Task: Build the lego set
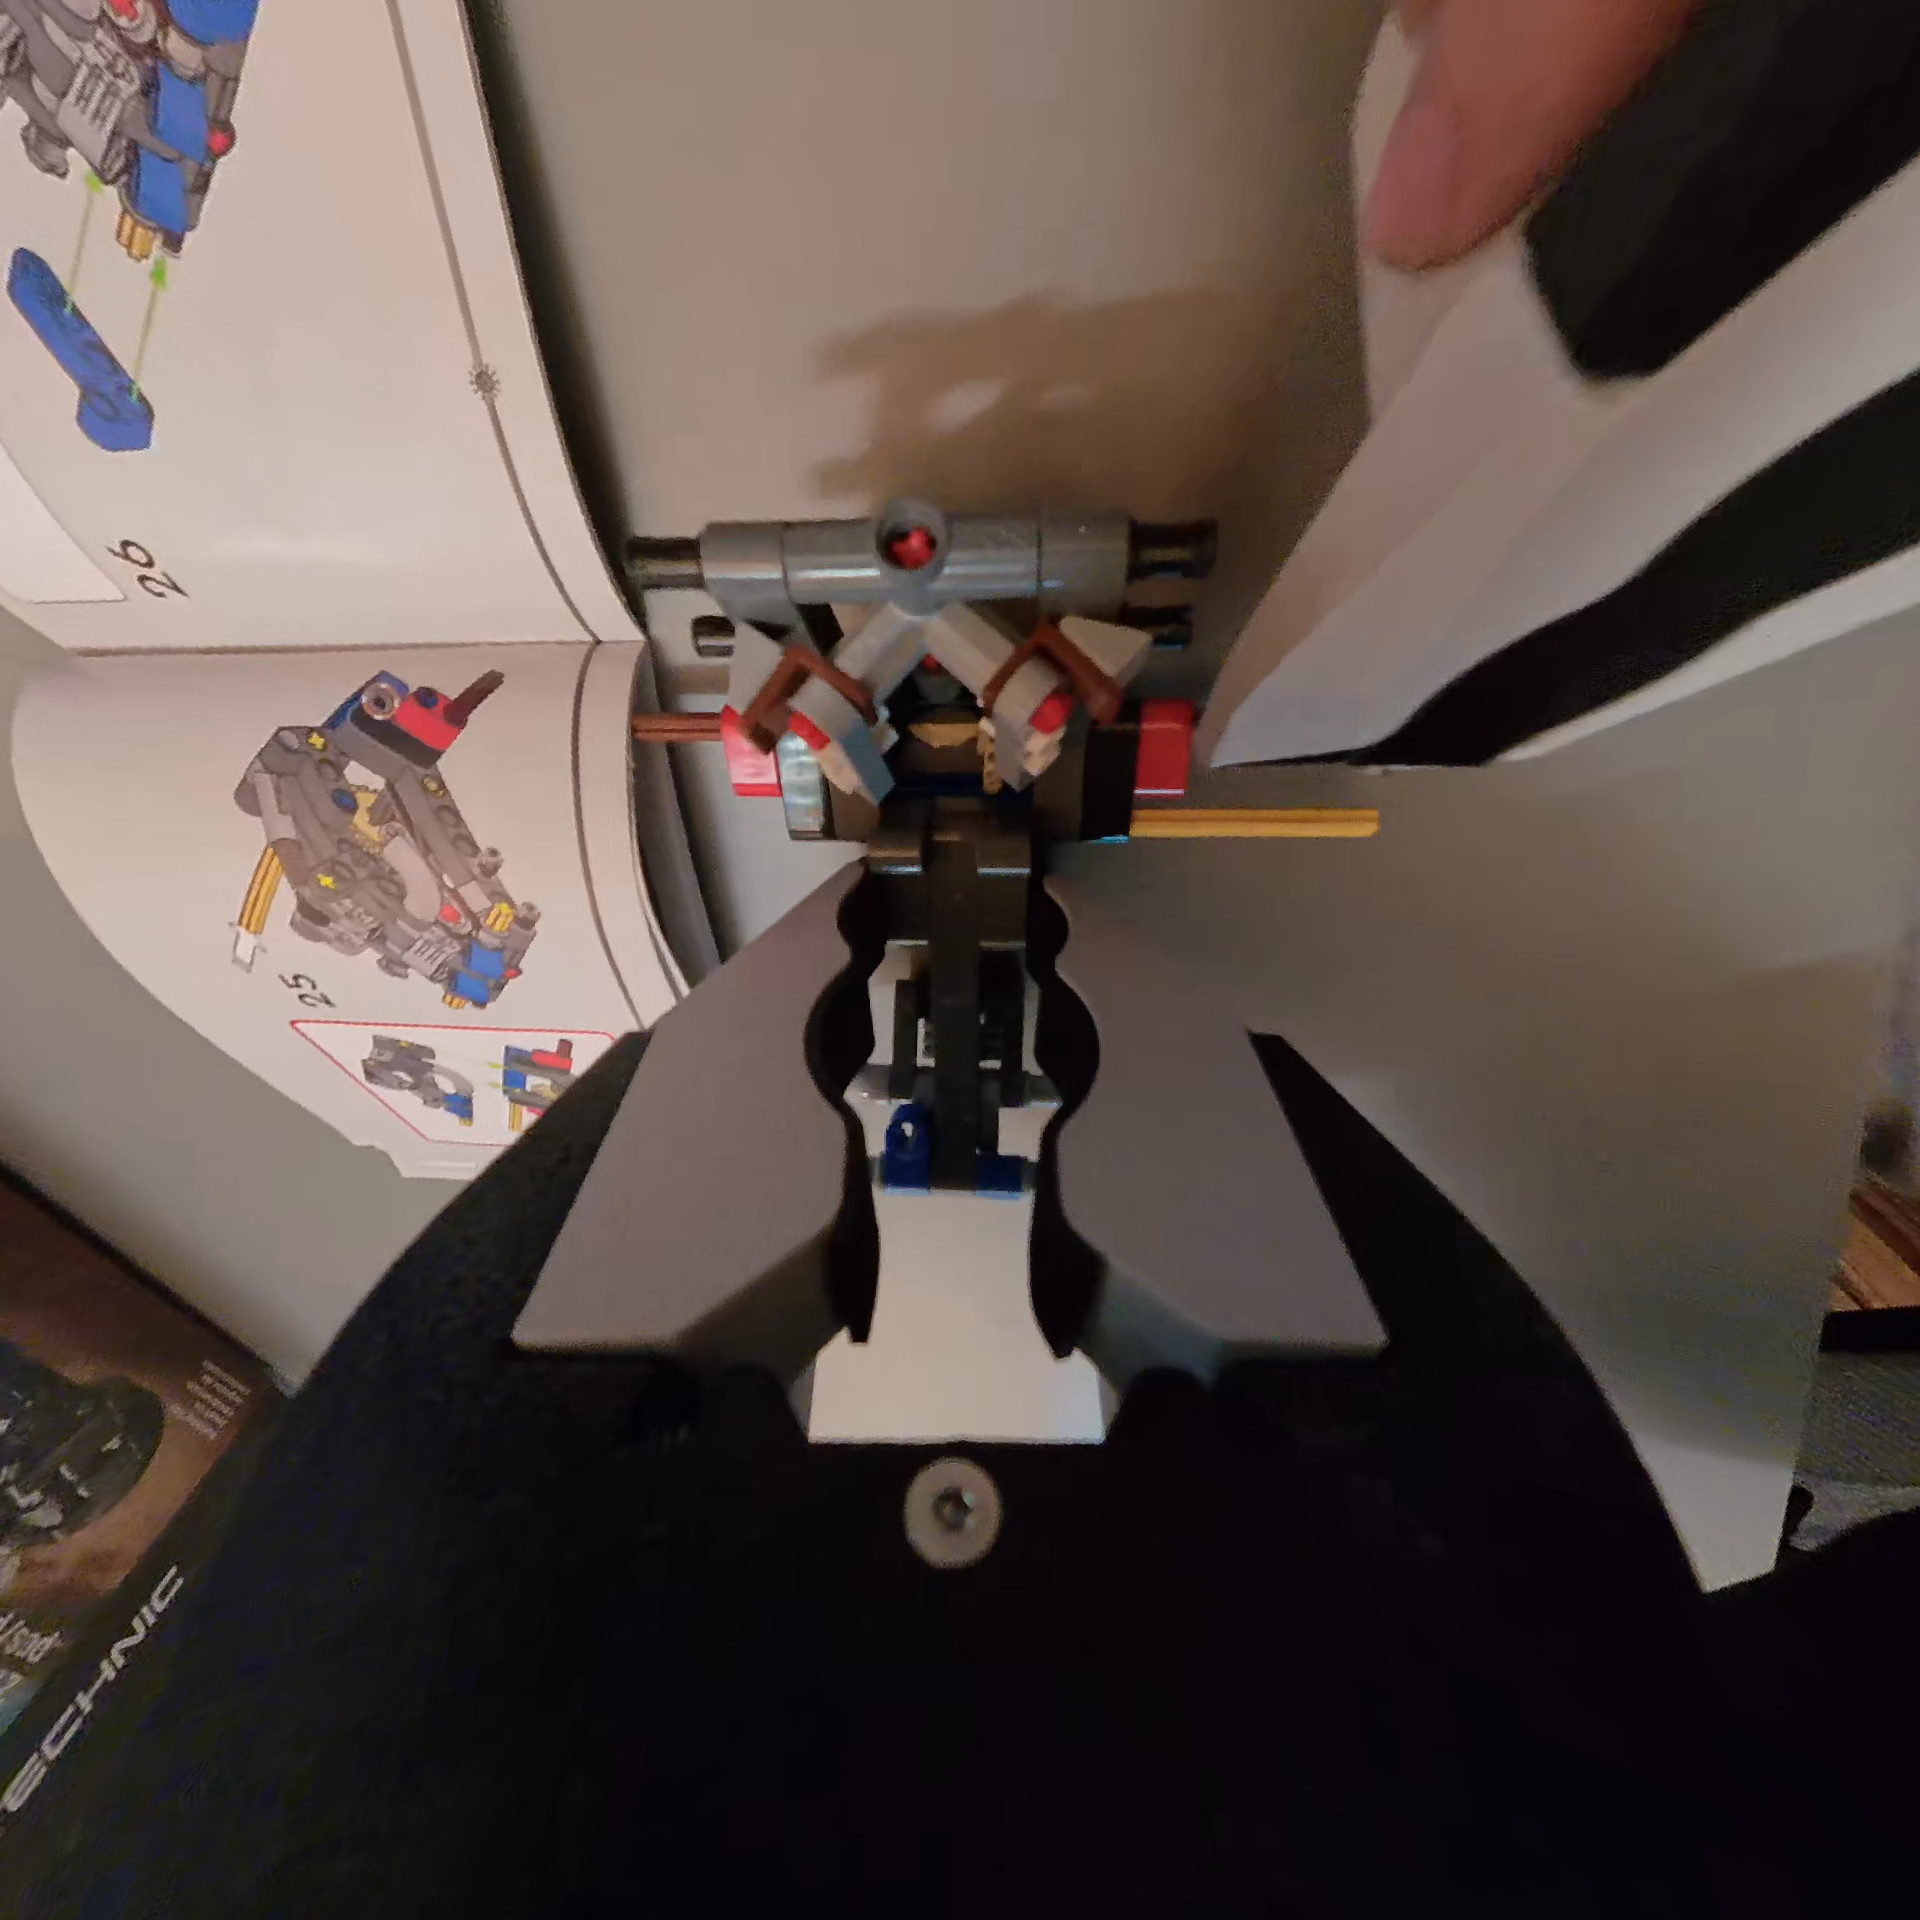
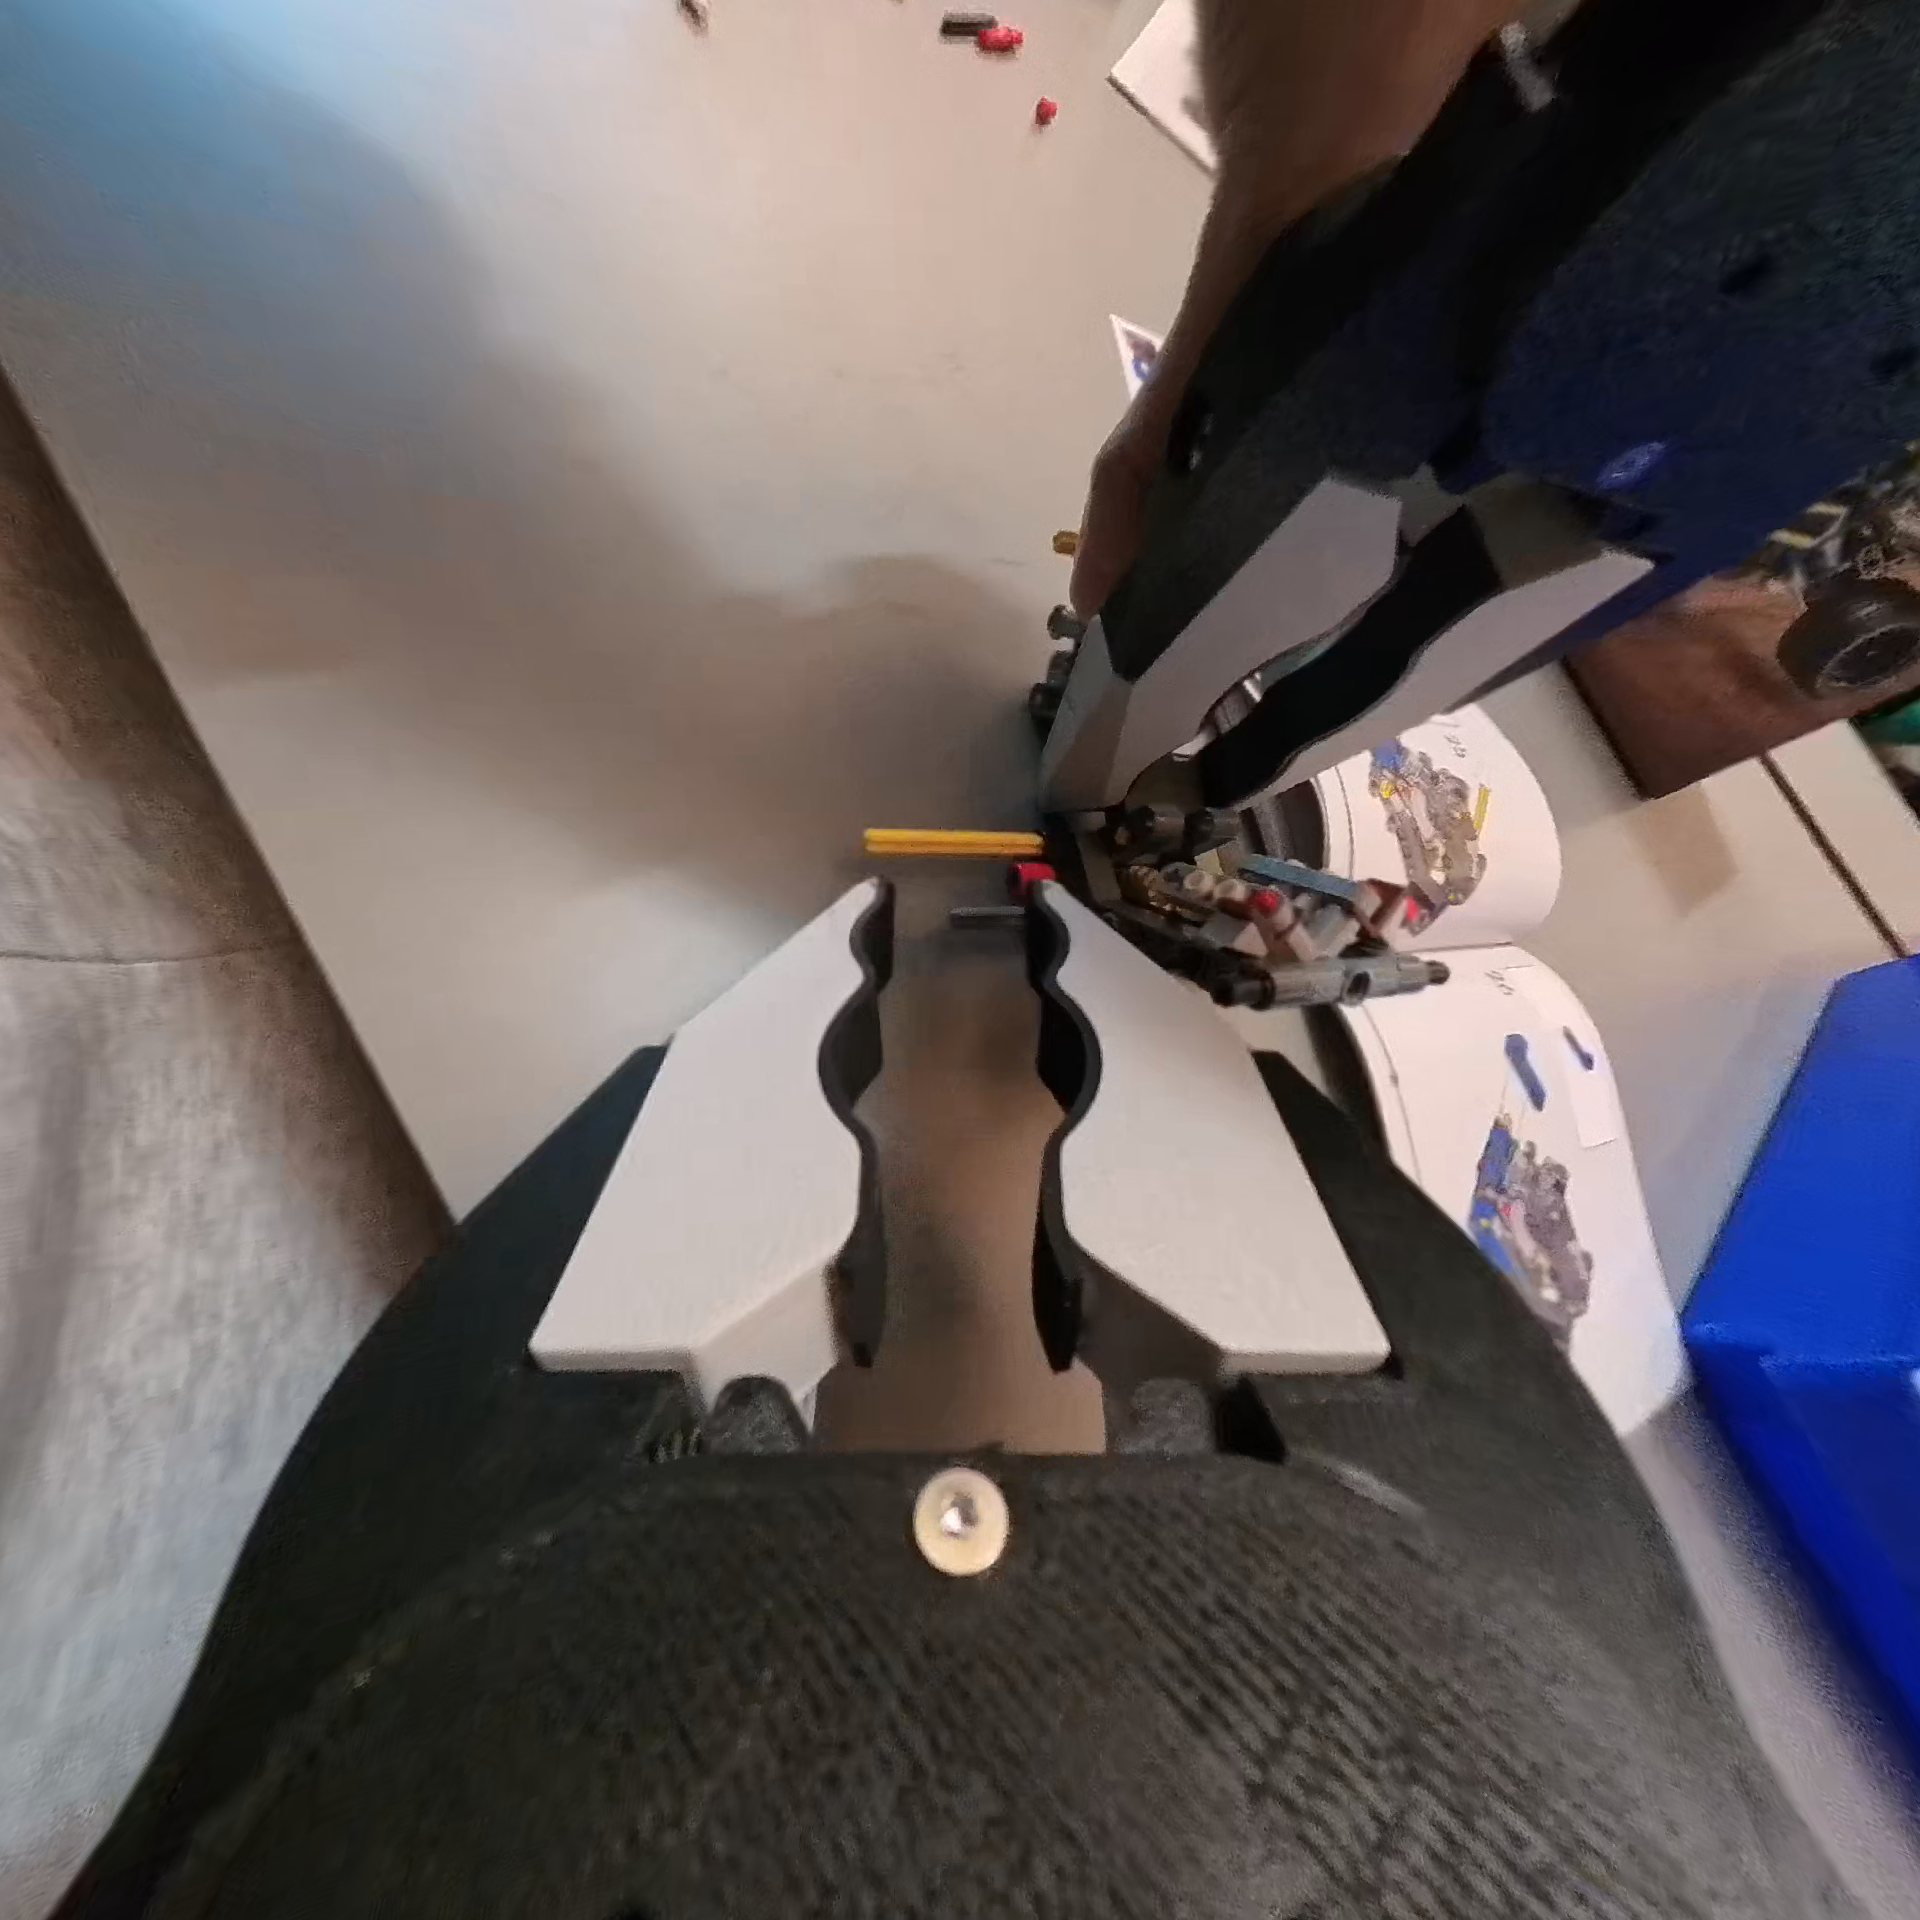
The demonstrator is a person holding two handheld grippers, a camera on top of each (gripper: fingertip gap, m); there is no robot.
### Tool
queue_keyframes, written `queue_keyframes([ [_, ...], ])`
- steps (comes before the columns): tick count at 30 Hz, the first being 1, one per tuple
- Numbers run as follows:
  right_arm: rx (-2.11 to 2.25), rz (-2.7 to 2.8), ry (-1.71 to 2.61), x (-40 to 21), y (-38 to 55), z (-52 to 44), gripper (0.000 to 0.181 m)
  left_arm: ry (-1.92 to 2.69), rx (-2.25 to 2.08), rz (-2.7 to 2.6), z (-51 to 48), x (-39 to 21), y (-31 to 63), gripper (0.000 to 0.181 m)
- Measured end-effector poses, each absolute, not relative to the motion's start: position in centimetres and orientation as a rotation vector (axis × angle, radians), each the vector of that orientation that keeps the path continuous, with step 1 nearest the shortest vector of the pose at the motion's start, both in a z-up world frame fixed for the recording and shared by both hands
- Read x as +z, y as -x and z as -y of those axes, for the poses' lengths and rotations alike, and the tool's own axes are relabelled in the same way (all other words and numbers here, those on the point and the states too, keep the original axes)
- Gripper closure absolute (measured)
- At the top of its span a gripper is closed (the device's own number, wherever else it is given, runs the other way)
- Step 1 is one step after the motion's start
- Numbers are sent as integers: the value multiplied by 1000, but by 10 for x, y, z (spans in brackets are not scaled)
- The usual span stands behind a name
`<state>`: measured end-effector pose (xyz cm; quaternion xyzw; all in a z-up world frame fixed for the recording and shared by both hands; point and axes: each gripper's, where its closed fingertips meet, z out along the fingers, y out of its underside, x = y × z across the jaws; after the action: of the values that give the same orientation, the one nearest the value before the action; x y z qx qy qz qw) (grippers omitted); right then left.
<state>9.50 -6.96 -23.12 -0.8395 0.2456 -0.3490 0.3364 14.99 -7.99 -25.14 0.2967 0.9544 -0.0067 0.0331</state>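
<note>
My left gripper [image 1: 951, 878] is shut on the black spine of the partly built lego assembly [image 1: 914, 665]. The assembly has a grey cross tube with a red pin, brown clips and red bricks. A yellow axle [image 1: 1252, 823] sticks out of its right side. In the right wrist view the left gripper [image 2: 1127, 805] comes in from the upper right and holds the assembly [image 2: 1247, 914] over the table. My right gripper [image 2: 958, 894] is open and empty. Its tips are just short of the yellow axle [image 2: 951, 842] and beside a red brick [image 2: 1029, 876]. Its white fingers [image 1: 1507, 987] fill the right of the left wrist view.
An open instruction booklet [image 1: 312, 810] lies left of the assembly; it also shows in the right wrist view [image 2: 1475, 1091]. The set's box [image 1: 94, 1507] is at the lower left. A blue bin [image 2: 1808, 1299] stands on the right. Loose red and black pieces [image 2: 997, 36] lie far back on the white table [image 2: 623, 468].
</note>
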Motion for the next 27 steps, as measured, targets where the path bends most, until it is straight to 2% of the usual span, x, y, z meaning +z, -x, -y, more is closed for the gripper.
queue_keyframes([
  [5,-831,-709,2116,-224,-93,62,150,-904,48,-2931,80,-251,-150,158],
  [11,-832,-889,2021,-216,-102,65,115,-911,122,-2933,80,-252,-150,158],
  [17,-917,-786,2158,-227,-104,65,115,-907,109,-2957,80,-252,-150,158],
  [19,-969,-772,2233,-233,-103,73,127,-891,110,-2956,80,-252,-150,158],
  [23,-882,-791,2190,-228,-90,69,133,-852,106,-2957,80,-252,-150,158],
  [27,-898,-826,2168,-233,-93,72,150,-800,102,-2963,79,-252,-150,158],
])
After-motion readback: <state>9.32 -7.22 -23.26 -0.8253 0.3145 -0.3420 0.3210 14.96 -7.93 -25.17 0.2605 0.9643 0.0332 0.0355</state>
